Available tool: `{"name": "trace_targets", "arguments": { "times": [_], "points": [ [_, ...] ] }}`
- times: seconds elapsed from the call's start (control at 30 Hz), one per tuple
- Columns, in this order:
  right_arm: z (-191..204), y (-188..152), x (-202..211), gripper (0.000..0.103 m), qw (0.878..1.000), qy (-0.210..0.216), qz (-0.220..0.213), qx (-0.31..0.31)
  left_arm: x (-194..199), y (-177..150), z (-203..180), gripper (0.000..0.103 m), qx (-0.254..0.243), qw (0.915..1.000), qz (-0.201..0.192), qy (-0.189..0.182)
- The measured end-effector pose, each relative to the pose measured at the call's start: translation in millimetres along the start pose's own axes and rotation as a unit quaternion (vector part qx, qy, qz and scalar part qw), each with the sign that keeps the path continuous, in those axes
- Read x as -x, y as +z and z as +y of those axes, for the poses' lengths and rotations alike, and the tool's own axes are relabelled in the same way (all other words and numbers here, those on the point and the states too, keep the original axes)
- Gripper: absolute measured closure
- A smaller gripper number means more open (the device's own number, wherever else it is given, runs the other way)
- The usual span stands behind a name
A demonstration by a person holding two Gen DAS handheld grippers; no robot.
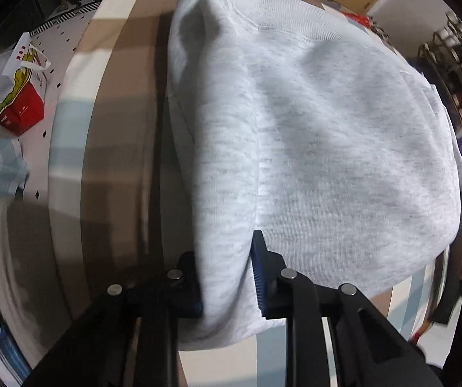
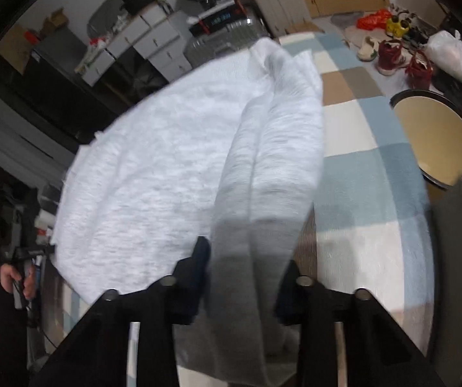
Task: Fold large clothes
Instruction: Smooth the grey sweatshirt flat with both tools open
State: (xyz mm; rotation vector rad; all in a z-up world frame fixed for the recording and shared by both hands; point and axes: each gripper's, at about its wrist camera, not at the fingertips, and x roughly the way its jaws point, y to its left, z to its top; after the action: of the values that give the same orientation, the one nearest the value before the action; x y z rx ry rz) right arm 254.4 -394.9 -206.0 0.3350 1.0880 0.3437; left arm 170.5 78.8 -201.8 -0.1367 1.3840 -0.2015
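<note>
A large light grey sweatshirt (image 1: 327, 148) hangs stretched between my two grippers above a checked blue, tan and white cloth (image 1: 79, 103). My left gripper (image 1: 227, 277) is shut on a bunched fold of the sweatshirt's edge. In the right wrist view the same sweatshirt (image 2: 153, 174) spreads out to the left, and my right gripper (image 2: 244, 280) is shut on a thick folded bundle of it. The ribbed hem or collar shows at the far end in the left wrist view.
A red and white paper bag (image 1: 18, 90) lies on the spotted floor at left. A round beige stool (image 2: 437, 135) stands at right beside the checked cloth (image 2: 369, 174). Shoes (image 2: 392, 54) and bags lie on the floor beyond. White drawers (image 2: 147, 42) stand at the back.
</note>
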Motion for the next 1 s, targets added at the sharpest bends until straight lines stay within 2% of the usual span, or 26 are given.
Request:
{"name": "trace_targets", "arguments": {
  "times": [0.2,0.23,0.27,0.3,0.33,0.4,0.43,0.5,0.53,0.57,0.6,0.63,0.67,0.73,0.77,0.87,0.9,0.93,1.0],
  "points": [
    [5,-66,34,0.075,1.0,-0.009,0.014,0.024,11,-88,4,0.086,-0.008,0.9996,0.016,-0.021],
    [6,-78,42,0.073,0.999,-0.016,0.018,0.034,15,-101,6,0.086,-0.007,0.9997,0.009,-0.022],
    [8,-84,45,0.071,0.999,-0.023,0.02,0.038,21,-117,8,0.086,-0.011,0.9998,-0.014,0.001],
    [6,-91,54,0.065,0.998,-0.037,0.018,0.042,25,-125,8,0.086,-0.015,0.9996,-0.021,0.013],
    [6,-98,63,0.062,0.997,-0.066,0.01,0.046,31,-133,8,0.086,-0.015,0.9992,-0.033,0.019],
    [11,-103,80,0.057,0.991,-0.121,-0.015,0.052,55,-149,6,0.086,-0.002,0.9939,-0.085,0.07],
    [22,-103,95,0.057,0.988,-0.139,-0.036,0.058,68,-157,4,0.086,0.005,0.991,-0.108,0.079],
    [49,-103,119,0.056,0.987,-0.123,-0.075,0.076,99,-171,-1,0.086,0.025,0.979,-0.176,0.1],
    [63,-103,127,0.05,0.986,-0.11,-0.088,0.087,113,-178,-9,0.085,0.023,0.974,-0.205,0.093],
    [79,-104,133,0.044,0.986,-0.093,-0.096,0.101,117,-178,-15,0.075,0.015,0.9725,-0.215,0.088],
    [98,-106,135,0.034,0.985,-0.074,-0.101,0.118,118,-180,-33,0.056,-0.006,0.973,-0.219,0.072],
    [122,-107,133,0.032,0.984,-0.049,-0.106,0.137,113,-181,-54,0.047,-0.034,0.9741,-0.219,0.044],
    [139,-112,128,0.032,0.982,-0.034,-0.107,0.15,110,-172,-57,0.042,-0.049,0.9741,-0.219,0.029],
    [177,-114,103,0.033,0.98,-0.012,-0.101,0.174,89,-165,-81,0.042,-0.088,0.9748,-0.205,0.012],
    [191,-117,87,0.034,0.979,-0.014,-0.094,0.179,71,-150,-97,0.042,-0.104,0.9759,-0.192,0.009],
    [211,-125,36,0.034,0.979,-0.037,-0.059,0.193,27,-125,-100,0.042,-0.107,0.985,-0.135,-0.004],
    [212,-128,14,0.034,0.978,-0.064,-0.04,0.195,16,-116,-100,0.041,-0.102,0.9876,-0.119,-0.003],
    [206,-130,-14,0.034,0.975,-0.102,-0.012,0.197,7,-115,-98,0.039,-0.097,0.9886,-0.116,-0.002],
    [192,-141,-31,0.034,0.974,-0.118,-0.006,0.193,3,-114,-91,0.033,-0.111,0.9825,-0.149,-0.004]
  ]
}}
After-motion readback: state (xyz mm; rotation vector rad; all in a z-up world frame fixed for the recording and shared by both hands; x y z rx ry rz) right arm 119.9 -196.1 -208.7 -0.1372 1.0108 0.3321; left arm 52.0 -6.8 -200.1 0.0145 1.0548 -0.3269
